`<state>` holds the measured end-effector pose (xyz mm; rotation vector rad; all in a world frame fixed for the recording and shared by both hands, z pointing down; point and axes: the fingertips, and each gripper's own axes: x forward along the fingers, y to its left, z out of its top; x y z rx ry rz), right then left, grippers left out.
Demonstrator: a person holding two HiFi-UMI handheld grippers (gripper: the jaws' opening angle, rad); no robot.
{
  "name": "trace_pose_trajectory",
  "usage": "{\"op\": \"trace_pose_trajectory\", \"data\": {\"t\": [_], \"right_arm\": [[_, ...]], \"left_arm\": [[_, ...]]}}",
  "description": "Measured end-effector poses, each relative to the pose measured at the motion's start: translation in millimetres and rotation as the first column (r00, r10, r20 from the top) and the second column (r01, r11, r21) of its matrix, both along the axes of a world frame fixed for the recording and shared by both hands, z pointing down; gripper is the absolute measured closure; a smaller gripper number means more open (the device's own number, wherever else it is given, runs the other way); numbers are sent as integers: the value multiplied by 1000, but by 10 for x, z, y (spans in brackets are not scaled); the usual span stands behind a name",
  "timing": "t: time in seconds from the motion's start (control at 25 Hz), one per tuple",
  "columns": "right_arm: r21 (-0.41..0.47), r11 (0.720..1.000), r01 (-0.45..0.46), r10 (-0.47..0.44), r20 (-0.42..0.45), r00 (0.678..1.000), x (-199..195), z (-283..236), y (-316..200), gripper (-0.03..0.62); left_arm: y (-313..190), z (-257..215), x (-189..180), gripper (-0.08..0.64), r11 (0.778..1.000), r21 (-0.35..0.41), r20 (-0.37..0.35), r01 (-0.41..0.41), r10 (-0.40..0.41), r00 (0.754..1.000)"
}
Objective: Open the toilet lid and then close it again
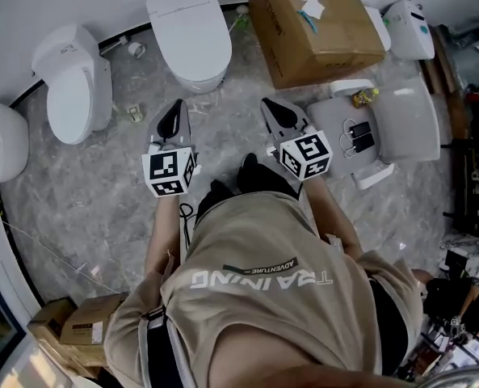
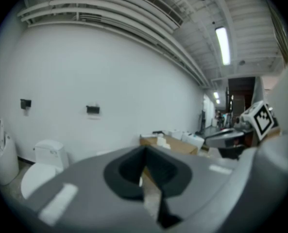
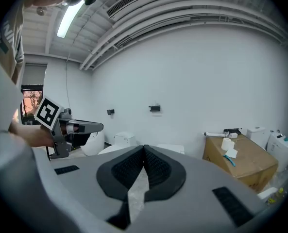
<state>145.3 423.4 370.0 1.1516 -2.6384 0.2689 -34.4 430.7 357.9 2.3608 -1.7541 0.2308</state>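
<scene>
A white toilet (image 1: 192, 35) stands against the wall straight ahead, and its lid (image 1: 195, 43) lies down flat. I hold both grippers side by side above the marble floor, a short way in front of its bowl and touching nothing. My left gripper (image 1: 175, 107) points at the bowl's left side, its jaws shut and empty (image 2: 144, 150). My right gripper (image 1: 269, 103) is level with it to the right, also shut on nothing (image 3: 144, 147). The right gripper view shows the left gripper (image 3: 71, 128) at the left edge.
A second white toilet (image 1: 73, 87) stands left of the first, and a third fixture (image 1: 1, 140) sits at the far left. A large cardboard box (image 1: 312, 23) lies right of the toilet. Loose toilet parts (image 1: 380, 128) lie at the right; small boxes (image 1: 81, 322) are behind me.
</scene>
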Motion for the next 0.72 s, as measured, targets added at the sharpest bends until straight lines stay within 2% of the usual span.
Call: {"op": "trace_pose_trajectory", "data": {"t": [0.36,0.52,0.72], "right_arm": [[-12,996,89,-89,27,996,22,146,-663,578],[-12,991,133,-132,36,991,32,227,-1058,578],[-21,984,177,-176,39,984,110,358,-1506,580]], "left_arm": [[-580,-49,156,555,1000,-19,58,22,-21,998],[-920,-146,251,555,999,-9,120,38,-36,992],[-1295,-101,376,555,996,-24,100,90,-87,991]]}}
